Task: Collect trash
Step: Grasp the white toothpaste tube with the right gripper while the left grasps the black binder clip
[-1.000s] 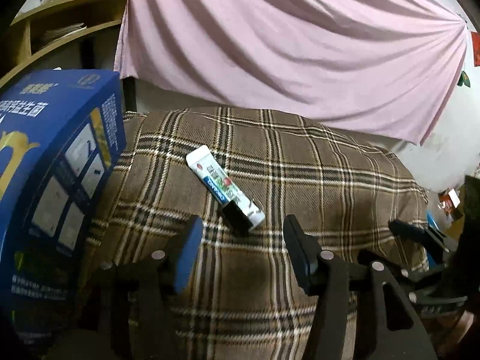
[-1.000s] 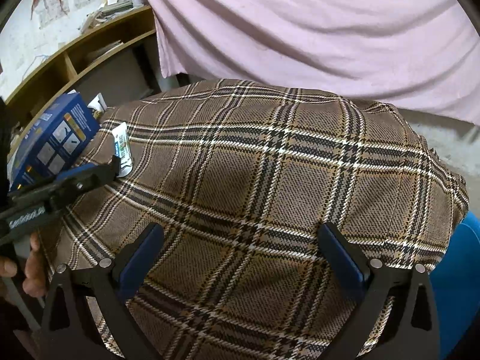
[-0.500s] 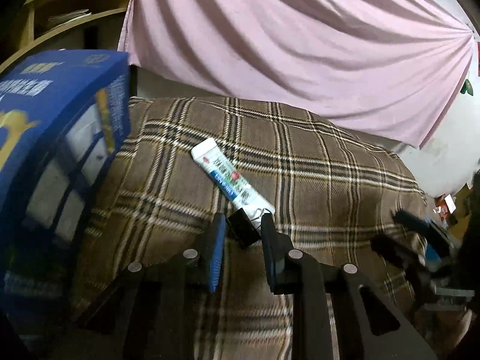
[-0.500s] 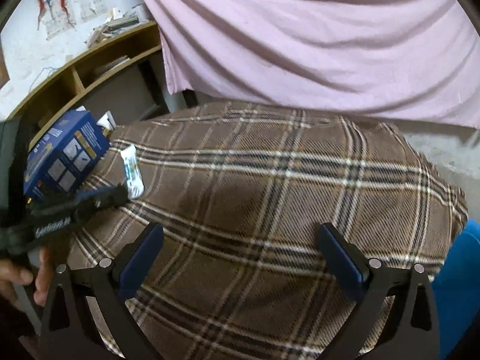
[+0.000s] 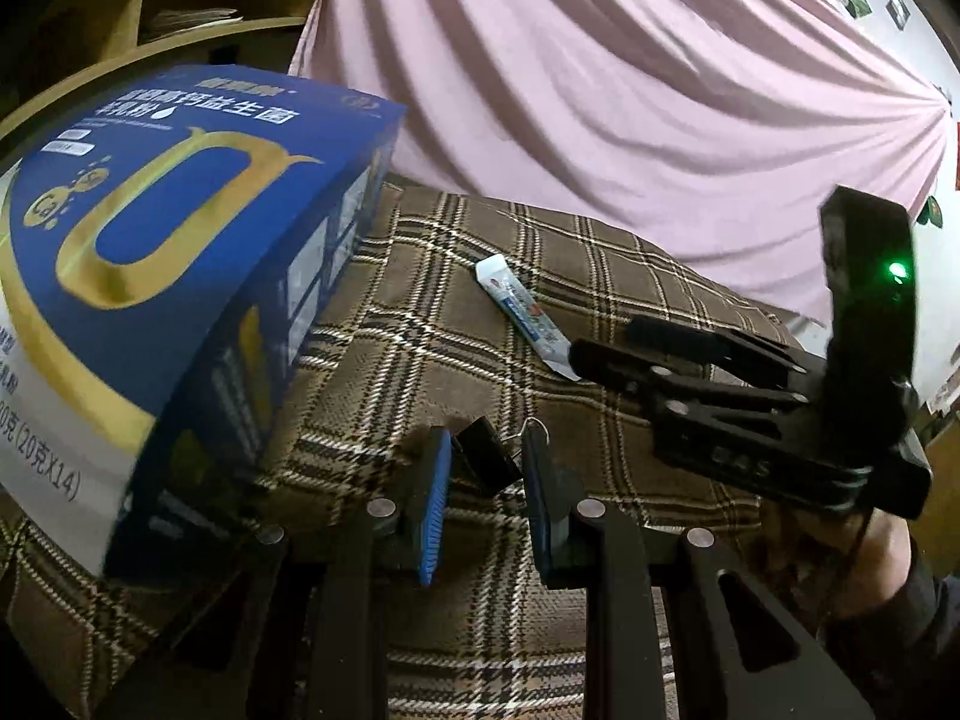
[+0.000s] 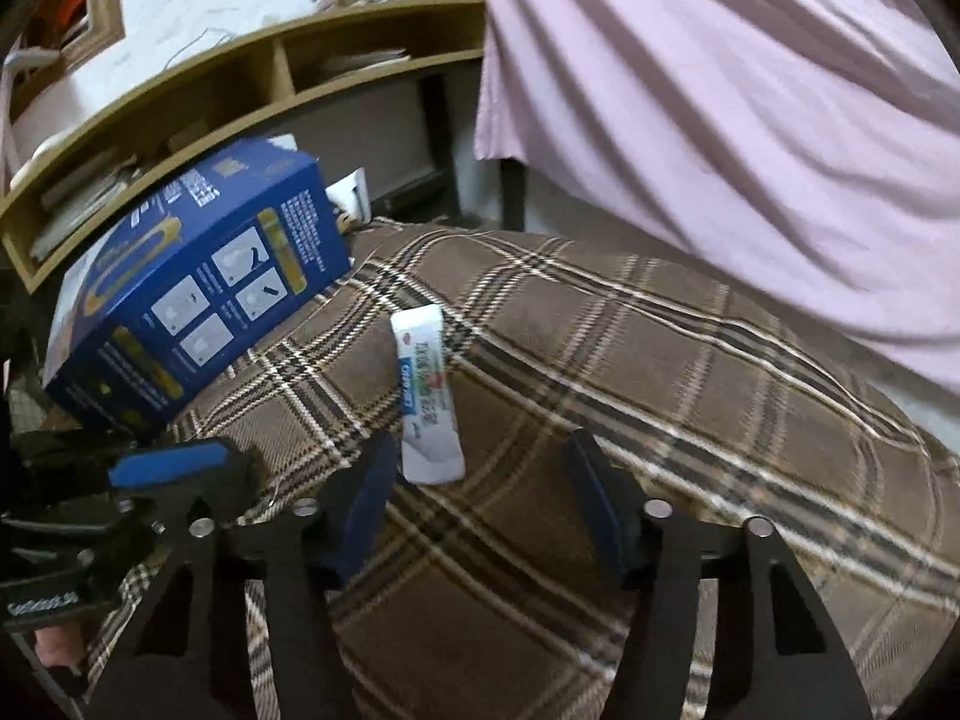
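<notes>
- Blue pads of the left claw (image 5: 483,480), at 6 o'clock in the left wrist view, are pinched on a small black binder clip (image 5: 489,461); the jaws stand narrow, and the clip's lower part is hidden between them.
- The clip's wire handle pokes up beside the right-hand pad, thin and hard to trace against the cloth.
- Plaid cloth (image 5: 468,312) covers whatever the things lie on; its shape underneath cannot be told.
- In the right wrist view the right claw (image 6: 480,474) is about half open and its jaws have just been closing. The near end of a white toothpaste tube (image 6: 427,396) lies between the pad tips, just beside the left-hand pad; no pad visibly presses on it.
- The tube lies flat on the cloth, running towards 12 o'clock from that claw; its print is too blurred to read.
- In the left wrist view the right claw reaches in from 3 o'clock and covers the tube's near end; a hand (image 5: 864,564) behind it is dim and cut off by the frame.
- A blue box (image 6: 198,294) rests tilted at 10 o'clock of the tube, its near corner hidden behind the left claw.
- Beyond, a wooden shelf (image 6: 252,60) at 11 o'clock holds blurred papers, and a pink curtain (image 6: 720,120) fills 1 o'clock.
</notes>
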Tool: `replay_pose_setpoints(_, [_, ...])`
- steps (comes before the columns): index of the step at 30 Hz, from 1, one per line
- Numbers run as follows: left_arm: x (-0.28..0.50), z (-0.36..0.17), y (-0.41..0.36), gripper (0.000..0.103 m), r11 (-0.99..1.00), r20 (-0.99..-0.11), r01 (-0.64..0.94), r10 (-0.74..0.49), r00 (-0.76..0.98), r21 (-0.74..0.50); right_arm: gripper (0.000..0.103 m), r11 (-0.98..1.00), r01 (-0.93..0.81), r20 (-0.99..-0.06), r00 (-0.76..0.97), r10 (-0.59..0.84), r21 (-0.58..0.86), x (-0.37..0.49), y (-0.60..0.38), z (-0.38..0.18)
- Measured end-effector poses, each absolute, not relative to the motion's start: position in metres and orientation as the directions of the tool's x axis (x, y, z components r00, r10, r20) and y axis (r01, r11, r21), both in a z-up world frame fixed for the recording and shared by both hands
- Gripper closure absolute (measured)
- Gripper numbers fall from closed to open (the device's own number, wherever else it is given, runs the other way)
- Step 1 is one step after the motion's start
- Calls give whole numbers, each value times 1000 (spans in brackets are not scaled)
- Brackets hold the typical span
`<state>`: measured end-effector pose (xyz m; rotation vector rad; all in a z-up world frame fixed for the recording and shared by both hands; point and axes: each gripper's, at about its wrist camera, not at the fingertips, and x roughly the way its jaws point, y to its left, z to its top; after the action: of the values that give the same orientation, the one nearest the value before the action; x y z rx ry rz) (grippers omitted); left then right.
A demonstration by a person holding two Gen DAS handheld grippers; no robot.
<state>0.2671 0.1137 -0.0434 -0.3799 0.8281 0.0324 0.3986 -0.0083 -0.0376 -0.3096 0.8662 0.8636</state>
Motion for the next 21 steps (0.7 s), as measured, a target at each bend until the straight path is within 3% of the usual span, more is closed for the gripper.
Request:
replay_pose_setpoints(7, [266,-46,109,83,927,-727,-199,-103,679,-317,55,571,-816,-796,289,532,86,398,16,-47])
replay_pose_setpoints(9, [265,-46,109,83,928,-728,-200,-100,679,-314,65,562,-825,-808,294,510,54,395,21,-51])
replay_pose_setpoints(10, [265,-46,109,83,929,-728,-201,-98,678,-312,78,559,-828,-814,300,497,36,392,24,-52])
replay_pose_setpoints(11, [265,-46,109,83,929,-729,-202,-96,678,-309,82,557,-830,-815,305,493,27,391,25,-52])
replay_pose_setpoints(17, [261,-44,105,83,933,-710,-187,-93,698,-307,82,598,-801,-805,341,485,21,378,8,-46])
replay_pose_setpoints(21, [246,-32,90,83,939,-650,-148,-95,754,-309,82,654,-755,-735,420,532,42,350,-32,-25])
